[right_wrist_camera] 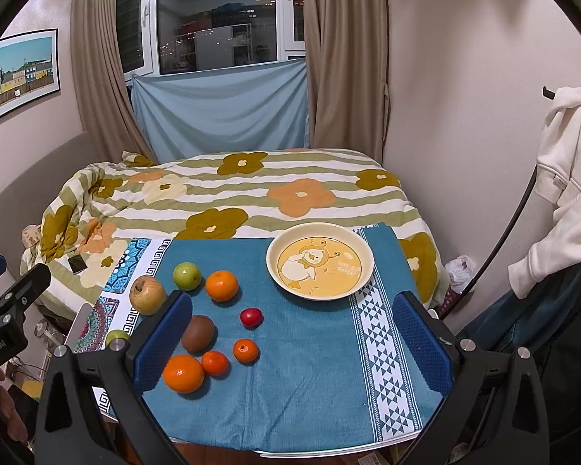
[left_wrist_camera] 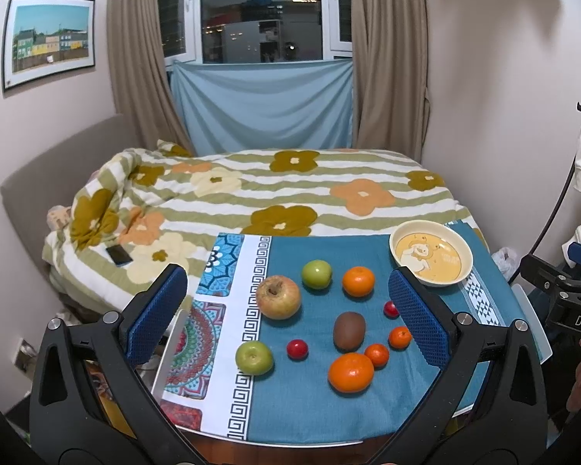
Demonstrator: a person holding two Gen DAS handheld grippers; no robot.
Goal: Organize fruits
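1. Counter [right_wrist_camera: 310,407] under teal cloth carried everything; bed [right_wrist_camera: 251,193] behind.
2. Bowl [right_wrist_camera: 279,271] sat empty at far right, likely the collection target.
3. Fruits loose left of it: apple [left_wrist_camera: 278,297], big orange [left_wrist_camera: 350,372], kiwi [left_wrist_camera: 349,330], cherry tomato [right_wrist_camera: 250,317].
4. Left gripper [left_wrist_camera: 288,317] and right gripper [right_wrist_camera: 294,341] hovered above, fingers spread wide, holding nothing.

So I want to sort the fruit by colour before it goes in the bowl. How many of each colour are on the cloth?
Orange citrus: 4
Green fruits: 2
Small red fruits: 2
Yellowish-red apple: 1
Brown kiwi: 1
Total: 10
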